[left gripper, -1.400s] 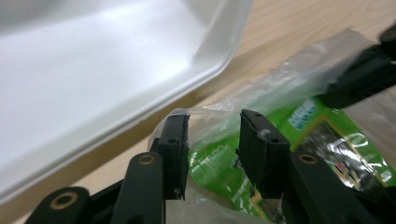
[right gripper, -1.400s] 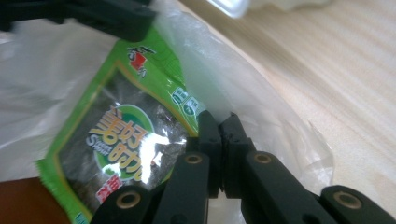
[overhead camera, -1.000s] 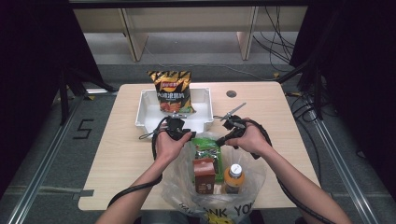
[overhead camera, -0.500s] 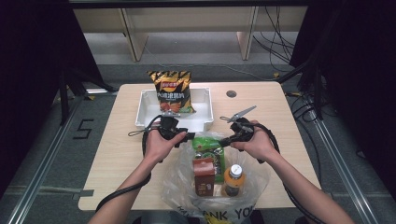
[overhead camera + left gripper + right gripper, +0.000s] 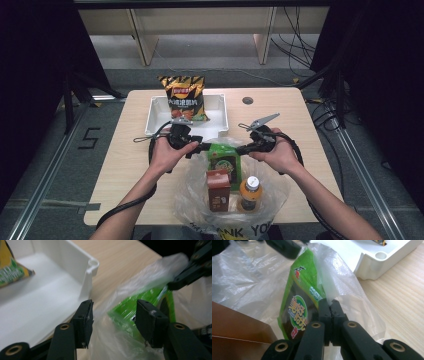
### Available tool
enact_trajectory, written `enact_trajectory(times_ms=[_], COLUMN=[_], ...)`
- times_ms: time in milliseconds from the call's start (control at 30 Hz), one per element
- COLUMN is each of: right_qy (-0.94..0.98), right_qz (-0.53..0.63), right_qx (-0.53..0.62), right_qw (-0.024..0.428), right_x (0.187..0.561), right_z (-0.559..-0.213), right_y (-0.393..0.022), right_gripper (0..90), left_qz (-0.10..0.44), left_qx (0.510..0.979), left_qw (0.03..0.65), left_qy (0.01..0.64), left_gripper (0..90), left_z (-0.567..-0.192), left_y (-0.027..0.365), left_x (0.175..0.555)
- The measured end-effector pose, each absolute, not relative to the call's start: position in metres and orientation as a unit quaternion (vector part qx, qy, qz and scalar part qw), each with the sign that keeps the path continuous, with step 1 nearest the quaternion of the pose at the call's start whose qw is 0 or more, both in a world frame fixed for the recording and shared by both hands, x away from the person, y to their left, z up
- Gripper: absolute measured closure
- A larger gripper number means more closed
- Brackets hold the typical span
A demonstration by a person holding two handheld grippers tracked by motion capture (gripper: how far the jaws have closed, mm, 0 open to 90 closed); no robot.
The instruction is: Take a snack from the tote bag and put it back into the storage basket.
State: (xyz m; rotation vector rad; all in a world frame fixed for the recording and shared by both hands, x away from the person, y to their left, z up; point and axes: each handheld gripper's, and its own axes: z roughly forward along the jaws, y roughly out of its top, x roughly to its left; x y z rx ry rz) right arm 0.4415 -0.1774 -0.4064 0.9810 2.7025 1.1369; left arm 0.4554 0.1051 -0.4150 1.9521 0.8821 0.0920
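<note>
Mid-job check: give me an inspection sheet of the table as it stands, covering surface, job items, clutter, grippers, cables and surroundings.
Surface: light wooden table, grommet hole far right.
Job's things: clear plastic bag at near edge holding green packet, brown carton, orange bottle; chip bag upright in white tray.
Clutter: nothing seen.
Grippers: left gripper jaws apart, just been opening, bag film and packet between them, pads not pressing; right gripper shut on the bag's edge.
Cables: black cable trails along left forearm; floor cables beyond.
Surroundings: grey floor, "5" marking.

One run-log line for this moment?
left claw: opening, empty | right claw: shut on plastic bag | green packet: in bag
</note>
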Motion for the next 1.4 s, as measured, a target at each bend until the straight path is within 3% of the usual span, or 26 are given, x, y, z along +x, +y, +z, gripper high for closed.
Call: enact_trajectory(times_ms=[167, 333, 567, 1033, 1400], right_qy=[0.878, 0.873, 0.872, 0.874, 0.868], right_qz=[0.364, 0.372, 0.376, 0.381, 0.387], right_qx=[0.309, 0.313, 0.312, 0.297, 0.310], right_qw=[0.027, 0.037, 0.038, 0.047, 0.037], right_x=[0.441, 0.439, 0.436, 0.431, 0.430], right_z=[-0.404, -0.405, -0.404, -0.403, -0.406], right_y=[-0.181, -0.181, -0.183, -0.182, -0.184], right_gripper=[90.0, 90.0, 90.0, 90.0, 89.4], left_qz=[0.040, 0.014, 0.048, -0.016, 0.003], left_qx=[0.806, 0.835, 0.830, 0.812, 0.819], left_qw=[0.488, 0.453, 0.428, 0.449, 0.462], left_qy=[0.333, 0.312, 0.355, 0.371, 0.340], left_gripper=[49.8, 53.9, 53.2, 48.7, 65.6], left_z=[-0.396, -0.401, -0.413, -0.428, -0.429], left_y=[0.095, 0.082, 0.093, 0.096, 0.096], left_x=[0.443, 0.430, 0.435, 0.450, 0.444])
